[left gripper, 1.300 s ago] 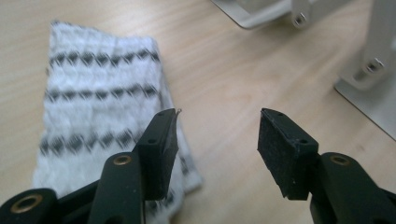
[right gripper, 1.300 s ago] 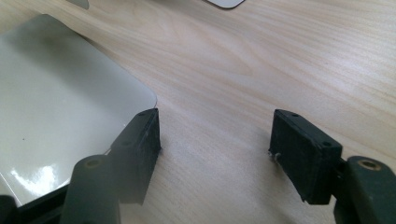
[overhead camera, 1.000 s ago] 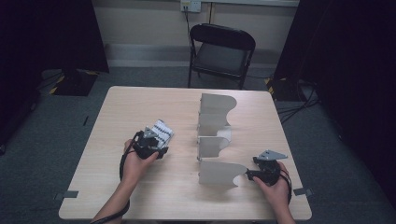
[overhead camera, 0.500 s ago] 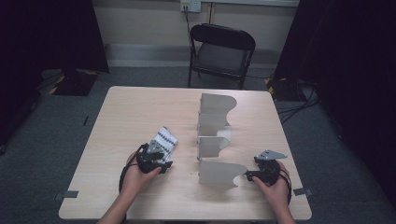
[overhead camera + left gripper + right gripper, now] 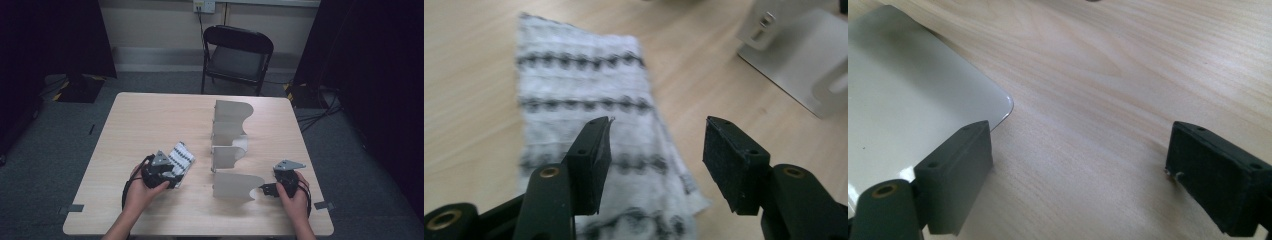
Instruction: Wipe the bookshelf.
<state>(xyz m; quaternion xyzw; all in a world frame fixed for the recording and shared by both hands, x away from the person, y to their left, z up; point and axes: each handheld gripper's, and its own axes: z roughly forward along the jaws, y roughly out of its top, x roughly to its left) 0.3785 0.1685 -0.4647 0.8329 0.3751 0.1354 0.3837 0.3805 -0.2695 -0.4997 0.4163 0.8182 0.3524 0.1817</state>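
Observation:
A white cloth (image 5: 181, 157) with dark stripes lies flat on the wooden table (image 5: 150, 120), left of a metal rack (image 5: 227, 145) with three upright curved dividers. My left gripper (image 5: 173, 177) hovers at the cloth's near end. In the left gripper view its jaws (image 5: 656, 135) stand apart over the cloth (image 5: 584, 95), gripping nothing. My right gripper (image 5: 263, 189) points at the right edge of the front divider (image 5: 235, 186). Its jaws (image 5: 1080, 150) have just been opening and hold nothing; the divider's rounded corner (image 5: 913, 95) lies beside one jaw.
A black folding chair (image 5: 237, 55) stands behind the far edge of the table. The rack's base and a bracket (image 5: 794, 55) appear at the upper right of the left gripper view. Bare tabletop lies on the far left. Dark curtains flank the room.
My left gripper has drawn back toward the near edge, and the cloth now lies nearer that edge too. The right hand has stayed by the front divider.

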